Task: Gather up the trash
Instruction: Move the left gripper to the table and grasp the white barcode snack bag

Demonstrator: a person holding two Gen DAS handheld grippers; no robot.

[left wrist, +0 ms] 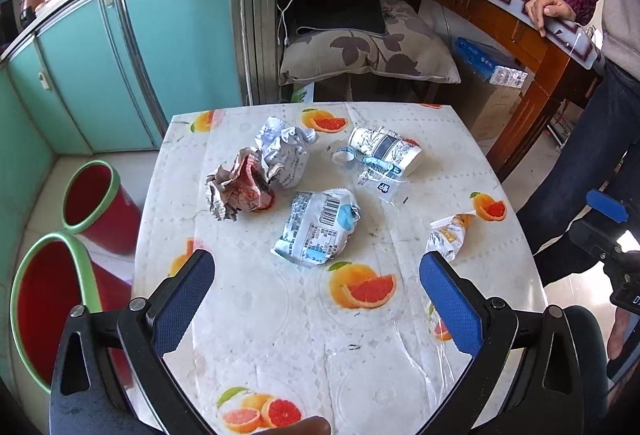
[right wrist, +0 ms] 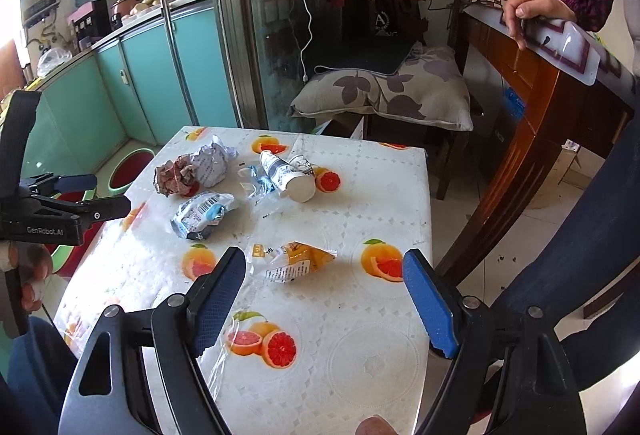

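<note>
The left hand-held gripper hangs over the near part of the tabletop with its blue-padded fingers spread wide and nothing between them. Just beyond its fingertips lies a blue-and-white wrapper with a barcode. Further on sit a reddish crumpled paper ball touching a white crumpled paper ball, and to their right a paper cup on its side with a clear plastic bag beside it. An orange snack wrapper lies near the right finger's tip, apart from the rest.

The right hand-held gripper is also wide open and holds nothing, poised above the near right of the tabletop. The orange snack wrapper lies just ahead, between the lines of its fingers. The left hand-held gripper shows at the left edge of the right wrist view.

On the floor left of the tabletop stand two red bins with green rims, touching each other. Behind are teal cabinets, a cushion on a chair, and a standing person's hand resting on a wooden desk.
</note>
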